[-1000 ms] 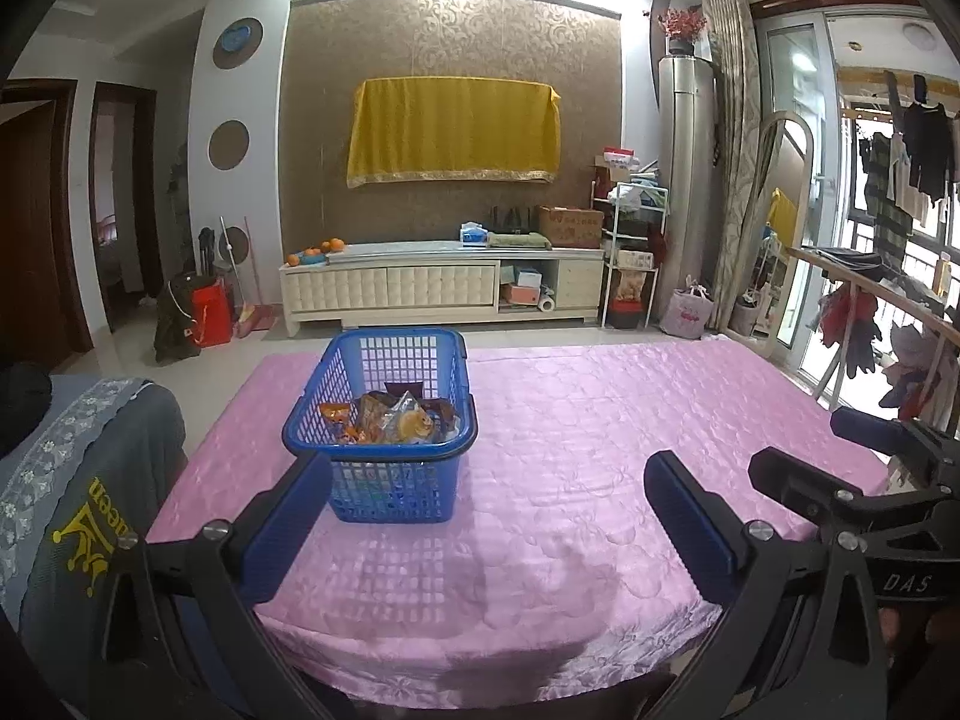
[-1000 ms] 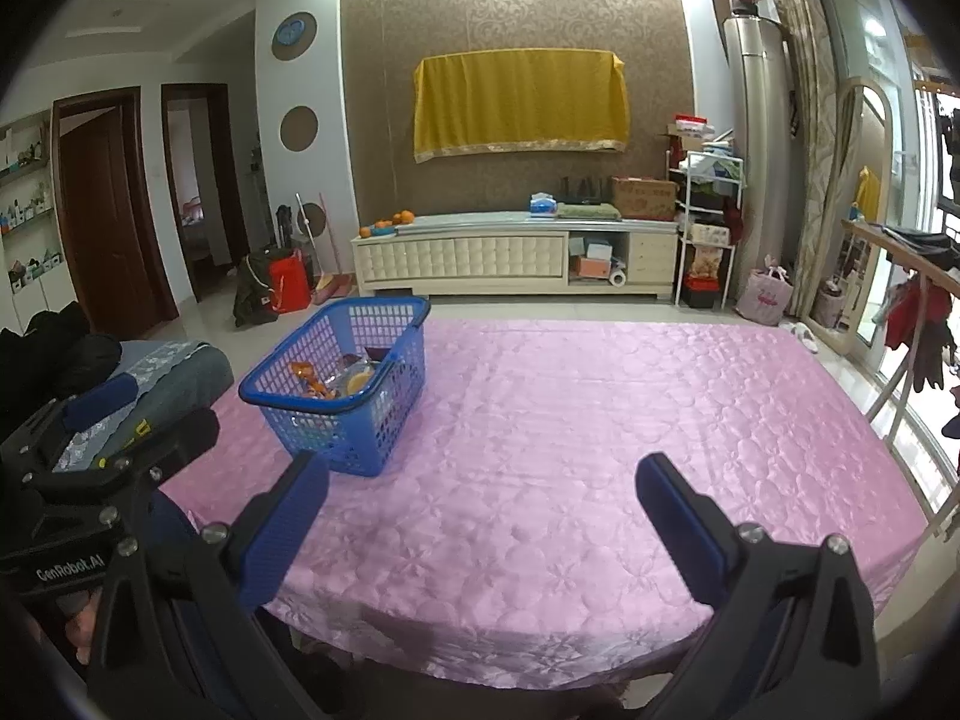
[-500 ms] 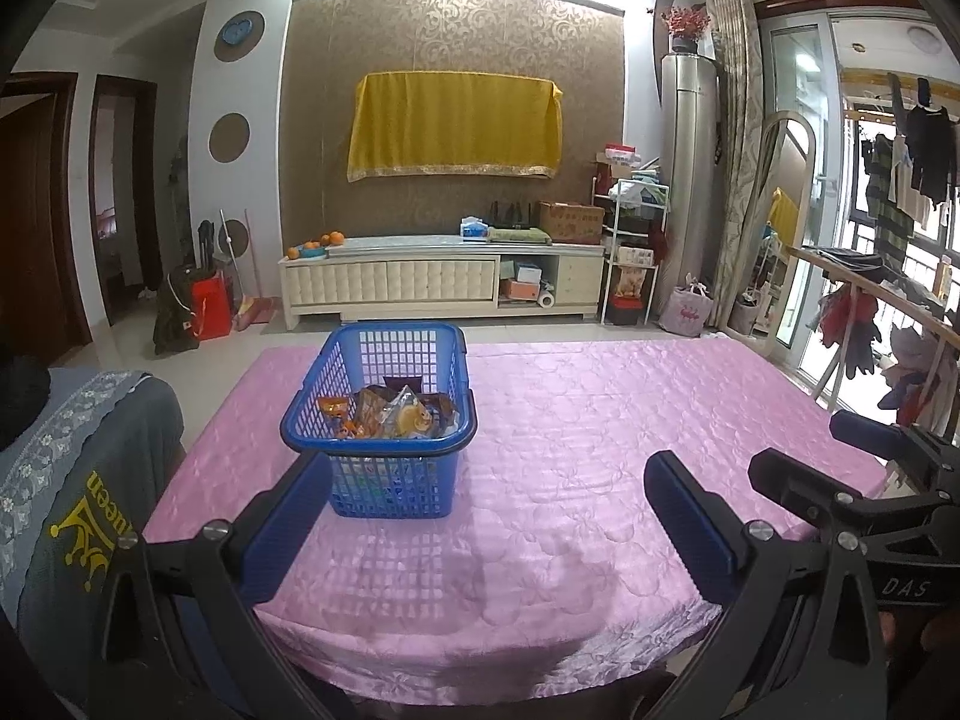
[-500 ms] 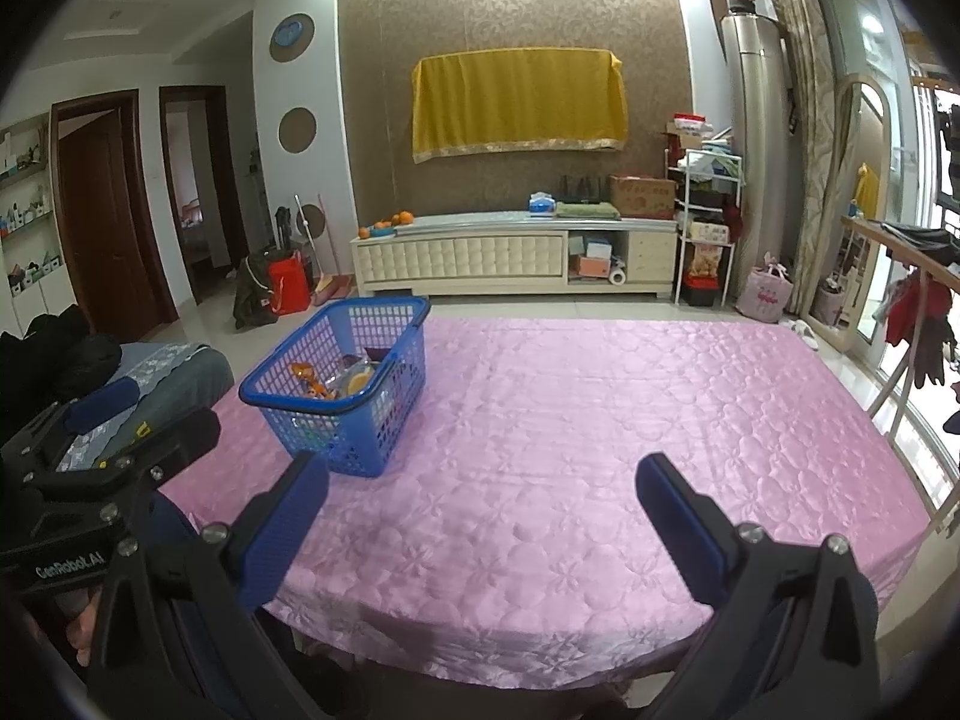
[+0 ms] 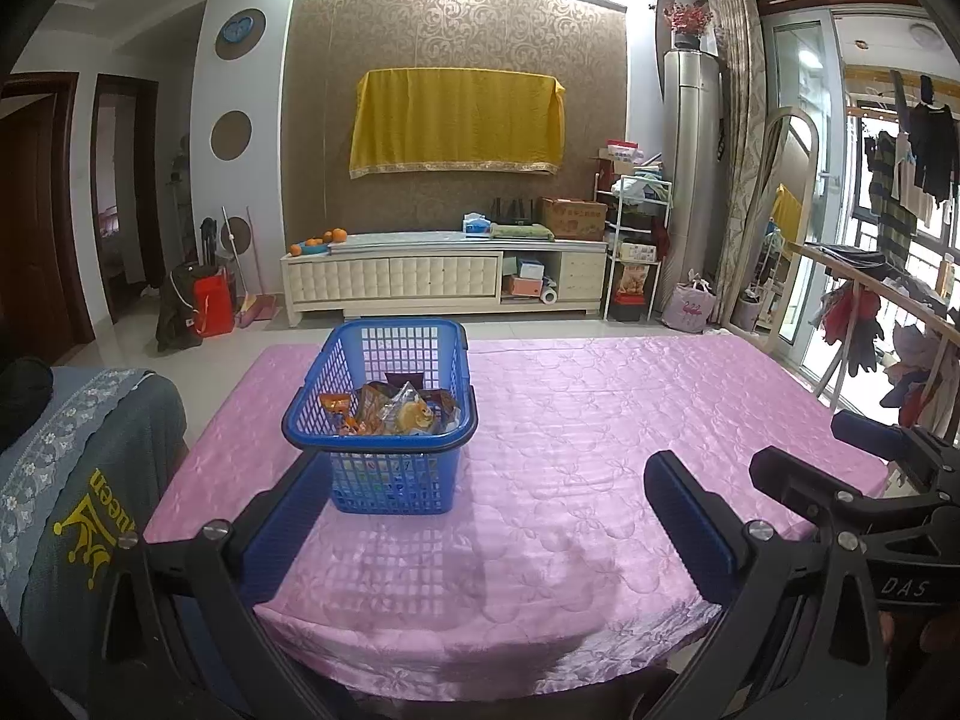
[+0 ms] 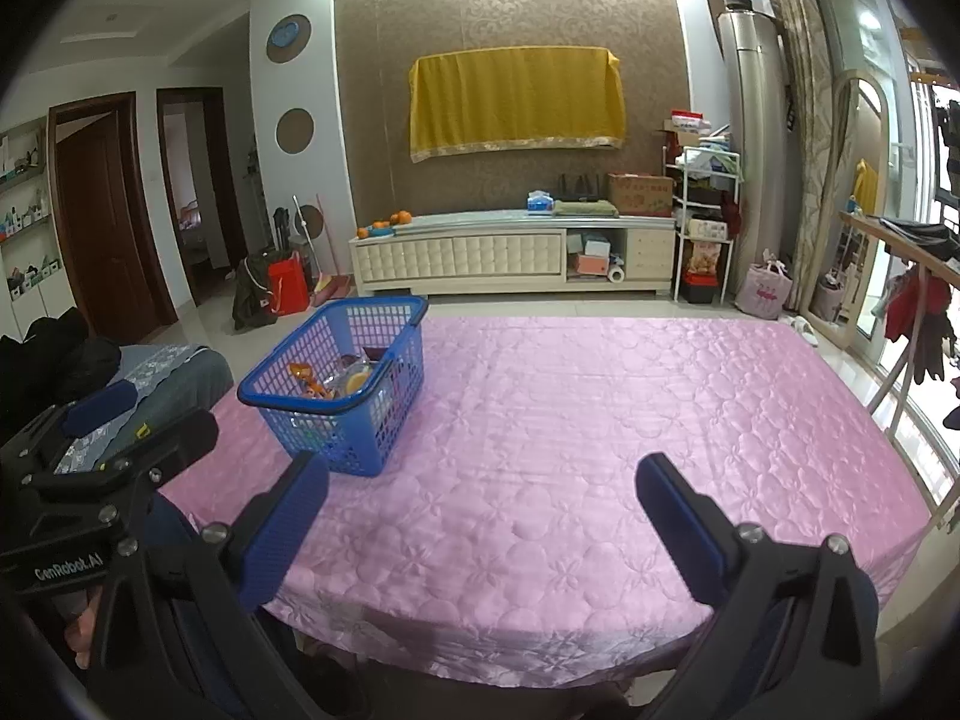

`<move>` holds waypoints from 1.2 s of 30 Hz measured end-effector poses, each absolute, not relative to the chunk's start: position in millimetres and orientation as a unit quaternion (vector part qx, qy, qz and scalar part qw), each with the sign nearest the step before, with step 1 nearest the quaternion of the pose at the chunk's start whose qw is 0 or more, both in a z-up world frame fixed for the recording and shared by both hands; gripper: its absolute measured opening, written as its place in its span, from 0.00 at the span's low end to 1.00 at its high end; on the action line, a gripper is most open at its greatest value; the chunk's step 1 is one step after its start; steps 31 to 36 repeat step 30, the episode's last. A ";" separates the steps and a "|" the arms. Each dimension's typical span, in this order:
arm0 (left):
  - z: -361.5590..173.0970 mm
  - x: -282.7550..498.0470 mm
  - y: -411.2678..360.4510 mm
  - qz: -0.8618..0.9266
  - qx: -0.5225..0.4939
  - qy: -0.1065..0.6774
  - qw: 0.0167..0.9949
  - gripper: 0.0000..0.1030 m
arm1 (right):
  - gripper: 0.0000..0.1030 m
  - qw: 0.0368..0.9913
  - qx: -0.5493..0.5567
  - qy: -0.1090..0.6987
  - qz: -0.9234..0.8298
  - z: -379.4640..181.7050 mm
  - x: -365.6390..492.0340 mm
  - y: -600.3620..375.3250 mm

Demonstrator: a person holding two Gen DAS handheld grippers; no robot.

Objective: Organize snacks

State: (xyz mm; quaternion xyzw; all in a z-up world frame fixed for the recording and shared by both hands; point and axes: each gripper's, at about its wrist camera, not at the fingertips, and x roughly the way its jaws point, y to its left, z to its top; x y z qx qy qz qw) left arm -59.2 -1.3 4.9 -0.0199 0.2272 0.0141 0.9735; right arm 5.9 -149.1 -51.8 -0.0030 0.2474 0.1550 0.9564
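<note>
A blue plastic basket (image 5: 384, 480) stands on the pink tablecloth (image 5: 600, 420), left of centre, with several snack packets (image 5: 396, 414) inside. It also shows in the right wrist view (image 6: 354, 420), with the snacks (image 6: 336, 381) in it. My left gripper (image 5: 486, 510) is open and empty, held above the near table edge just in front of the basket. My right gripper (image 6: 480, 516) is open and empty over the near edge, to the right of the basket. Each gripper shows at the side of the other's view.
A chair with a grey cloth cover (image 5: 78, 480) stands at the table's left side. A cream TV cabinet (image 5: 444, 282) and a shelf rack (image 5: 636, 240) line the far wall. A clothes rack (image 5: 888, 312) stands on the right.
Both grippers stay open and nearly still. The left wrist view has shifted slightly, so the basket sits a little higher in frame.
</note>
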 end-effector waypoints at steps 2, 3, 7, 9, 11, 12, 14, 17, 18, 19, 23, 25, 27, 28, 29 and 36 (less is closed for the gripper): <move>5.4 -59.5 -1.6 0.014 -0.020 0.227 0.973 1.00 | 1.00 0.956 -0.003 0.248 0.155 -51.8 5.4 -148.7; 4.9 -59.2 -1.3 0.014 -0.020 0.228 0.973 1.00 | 1.00 0.956 -0.003 0.248 0.155 -51.9 5.5 -148.7; 4.8 -59.2 -1.0 0.014 -0.020 0.227 0.974 1.00 | 1.00 0.956 -0.002 0.249 0.156 -51.4 5.3 -148.1; 5.3 -59.4 -1.0 0.014 -0.023 0.227 0.973 1.00 | 1.00 0.956 -0.002 0.248 0.155 -50.9 4.9 -148.0; 5.9 -59.6 -0.2 0.010 -0.029 0.227 0.973 1.00 | 1.00 0.956 -0.002 0.249 0.156 -51.3 5.5 -148.0; 6.4 -59.8 -0.2 0.009 -0.030 0.227 0.973 1.00 | 1.00 0.956 -0.002 0.250 0.156 -51.7 5.3 -147.9; 6.5 -59.7 -1.4 0.010 -0.029 0.227 0.974 1.00 | 1.00 0.956 -0.001 0.250 0.155 -51.6 5.1 -147.3; 6.6 -60.0 -3.2 0.012 -0.026 0.226 0.974 1.00 | 1.00 0.956 -0.001 0.249 0.156 -51.4 4.8 -147.4; 6.7 -60.3 -3.6 0.012 -0.025 0.225 0.974 1.00 | 1.00 0.956 -0.001 0.248 0.156 -51.2 4.1 -147.4; 6.5 -59.9 -3.9 0.012 -0.024 0.225 0.974 1.00 | 1.00 0.956 -0.001 0.248 0.156 -50.8 4.3 -147.4; 5.8 -60.1 -4.8 0.015 -0.023 0.225 0.974 1.00 | 1.00 0.957 0.000 0.246 0.157 -51.1 2.6 -147.1; 5.6 -60.8 -4.8 0.015 -0.023 0.225 0.974 1.00 | 1.00 0.956 0.001 0.246 0.157 -50.9 2.6 -147.3; 5.5 -61.1 -5.4 0.015 -0.023 0.225 0.974 1.00 | 1.00 0.956 0.002 0.246 0.157 -50.2 1.4 -147.2; 5.4 -61.1 -5.4 0.016 -0.023 0.225 0.974 1.00 | 1.00 0.956 0.001 0.246 0.157 -50.8 2.0 -147.4; 5.4 -61.5 -5.5 0.016 -0.024 0.226 0.974 1.00 | 1.00 0.956 0.001 0.246 0.157 -50.6 1.6 -147.4; 5.2 -61.4 -5.4 0.016 -0.024 0.228 0.973 1.00 | 1.00 0.957 0.002 0.246 0.157 -50.3 1.2 -147.7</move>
